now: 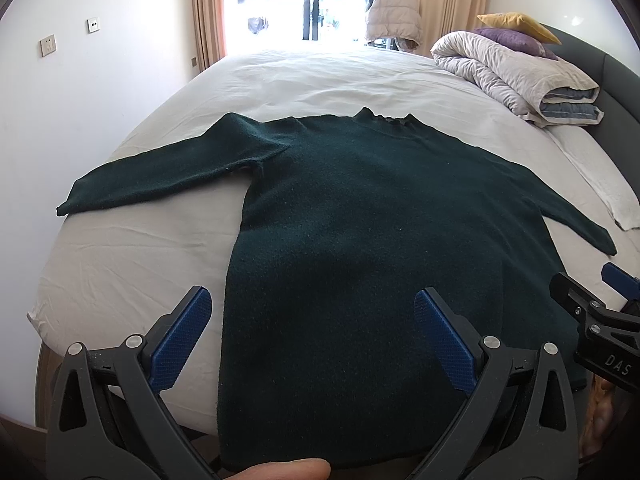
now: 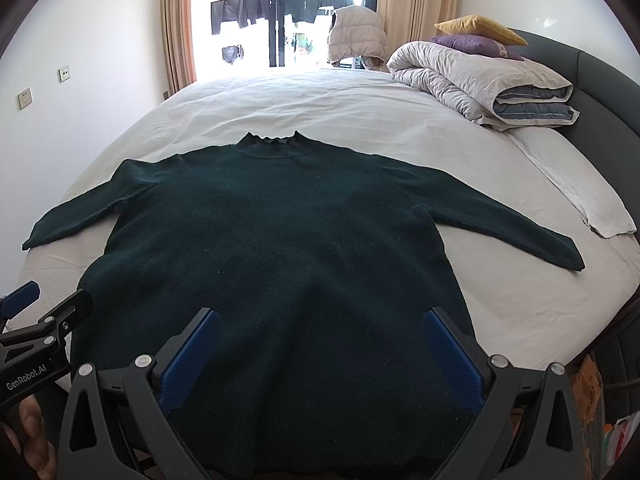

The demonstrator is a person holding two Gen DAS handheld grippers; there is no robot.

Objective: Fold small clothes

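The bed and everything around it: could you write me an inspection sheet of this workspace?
Surface: bed, white sheet, lightly creased.
Job's things: dark green sweater lying flat, sleeves spread, collar away from the cameras.
Clutter: folded duvet, yellow and purple pillows, white towel.
Grippers: left gripper and right gripper both open, over the hem, holding nothing.
Cables: nothing seen.
Surroundings: curtains, bright balcony door, wall sockets.
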